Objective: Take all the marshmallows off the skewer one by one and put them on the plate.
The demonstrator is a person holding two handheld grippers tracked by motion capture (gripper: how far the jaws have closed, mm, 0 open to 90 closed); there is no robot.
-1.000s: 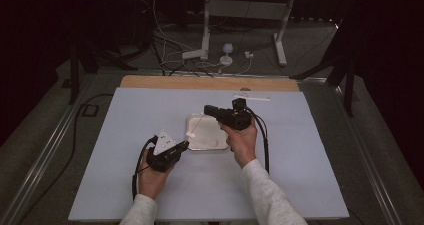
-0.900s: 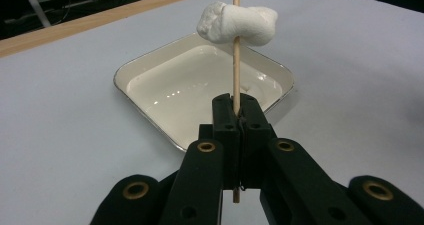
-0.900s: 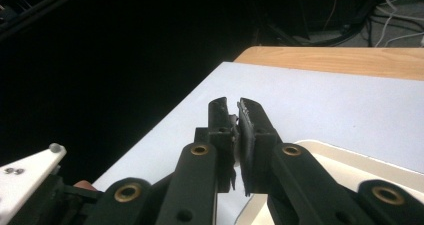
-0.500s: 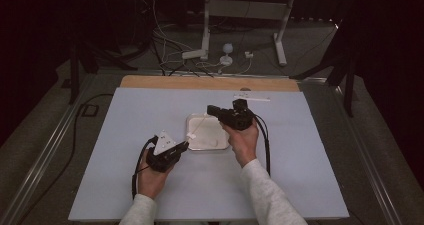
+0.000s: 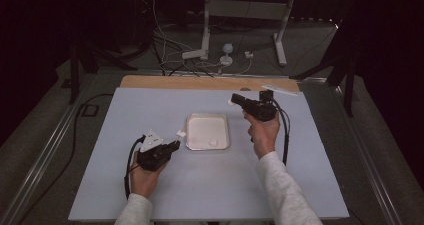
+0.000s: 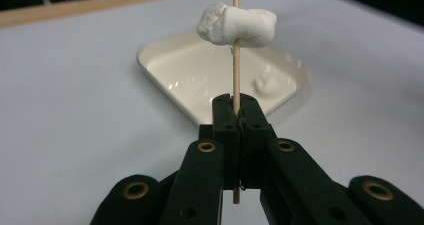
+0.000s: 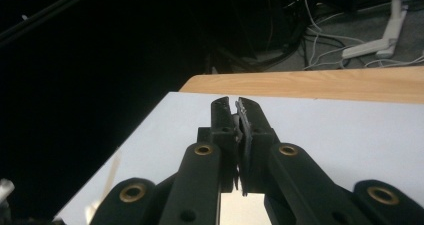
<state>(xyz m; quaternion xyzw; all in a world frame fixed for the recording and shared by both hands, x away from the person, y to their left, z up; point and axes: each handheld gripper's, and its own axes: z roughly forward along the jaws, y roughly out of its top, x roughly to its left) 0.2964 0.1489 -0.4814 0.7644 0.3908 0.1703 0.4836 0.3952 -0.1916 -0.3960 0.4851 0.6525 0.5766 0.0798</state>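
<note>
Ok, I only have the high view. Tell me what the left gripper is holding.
Observer: The left gripper has its jaws shut on a thin wooden skewer, which stands straight up from them.
Operator: Say what's on it.
Observer: One white marshmallow, threaded through and sitting above the jaws with bare stick between.
Operator: Now check the right gripper for me.
Observer: The right gripper has its jaws closed together with no marshmallow between them, and it points toward the table's wooden edge.
</note>
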